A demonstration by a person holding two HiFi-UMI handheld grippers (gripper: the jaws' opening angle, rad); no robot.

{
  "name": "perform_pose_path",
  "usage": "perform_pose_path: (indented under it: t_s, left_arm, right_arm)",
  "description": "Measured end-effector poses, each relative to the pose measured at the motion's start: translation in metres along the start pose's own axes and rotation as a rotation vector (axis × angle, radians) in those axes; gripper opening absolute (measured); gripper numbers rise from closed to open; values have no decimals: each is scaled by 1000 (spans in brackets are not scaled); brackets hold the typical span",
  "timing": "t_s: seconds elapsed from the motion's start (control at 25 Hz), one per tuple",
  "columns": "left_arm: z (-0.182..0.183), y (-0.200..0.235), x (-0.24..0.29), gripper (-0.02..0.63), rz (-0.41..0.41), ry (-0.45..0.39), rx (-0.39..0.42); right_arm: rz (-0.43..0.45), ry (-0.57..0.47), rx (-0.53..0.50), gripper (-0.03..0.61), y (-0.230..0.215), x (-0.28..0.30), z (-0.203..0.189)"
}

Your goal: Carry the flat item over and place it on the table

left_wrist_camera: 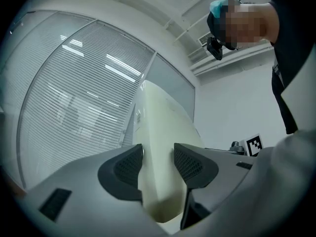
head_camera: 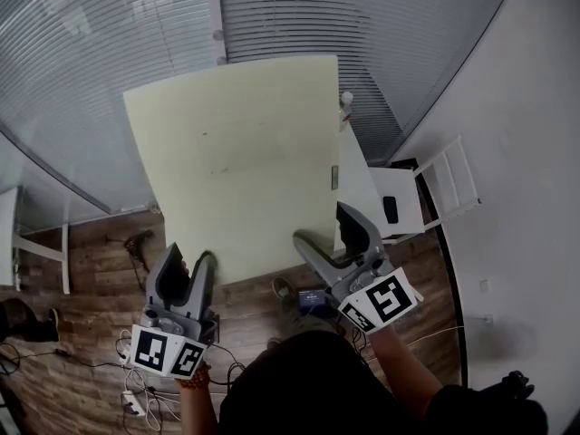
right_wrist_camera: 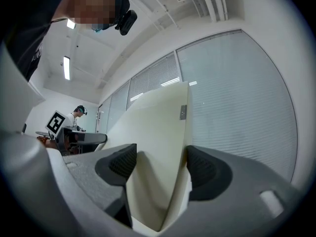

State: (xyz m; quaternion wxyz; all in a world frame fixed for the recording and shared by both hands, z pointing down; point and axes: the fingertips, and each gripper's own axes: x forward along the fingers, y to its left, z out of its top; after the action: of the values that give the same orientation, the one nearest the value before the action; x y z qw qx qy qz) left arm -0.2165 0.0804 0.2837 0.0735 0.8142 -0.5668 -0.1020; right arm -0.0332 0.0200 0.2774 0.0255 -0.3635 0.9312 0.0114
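A large flat pale-yellow board (head_camera: 236,161) is held up in front of me, and it fills the middle of the head view. My left gripper (head_camera: 188,263) is shut on its lower left edge, my right gripper (head_camera: 333,238) on its lower right edge. In the left gripper view the board (left_wrist_camera: 160,132) runs away between the two dark pads (left_wrist_camera: 126,169), which press on both of its faces. In the right gripper view the board (right_wrist_camera: 153,132) sits slanted between the pads (right_wrist_camera: 207,169) of the right gripper (right_wrist_camera: 160,164). The board hides what lies beyond it.
A white table (head_camera: 362,188) stands behind the board's right edge, with a bottle (head_camera: 345,107) at its far end. Further right are a white slatted chair (head_camera: 450,184) and the wall. Cables (head_camera: 136,392) lie on the wooden floor. Window blinds run behind. Another person (right_wrist_camera: 79,113) stands far off.
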Motion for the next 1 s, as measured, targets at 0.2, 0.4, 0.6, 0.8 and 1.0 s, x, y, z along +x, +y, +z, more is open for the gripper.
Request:
perform_pose_path:
  t_s: [0.2, 0.4, 0.6, 0.8, 1.0]
  left_arm:
    - [-13, 13, 28, 198, 10, 38, -27]
    - [-39, 24, 51, 199, 33, 101, -46]
    - [-61, 33, 76, 199, 44, 161, -72]
    - [-87, 32, 92, 199, 46, 216, -93]
    - [-115, 39, 109, 201, 62, 270, -155]
  right_arm:
    - [12, 28, 22, 314, -24, 19, -13]
    - [28, 74, 47, 314, -47, 36, -42]
    - [32, 117, 114, 314, -70, 48, -68]
    - [36, 166, 141, 314, -90, 48, -95]
    - [42, 215, 176, 314, -108, 54, -120]
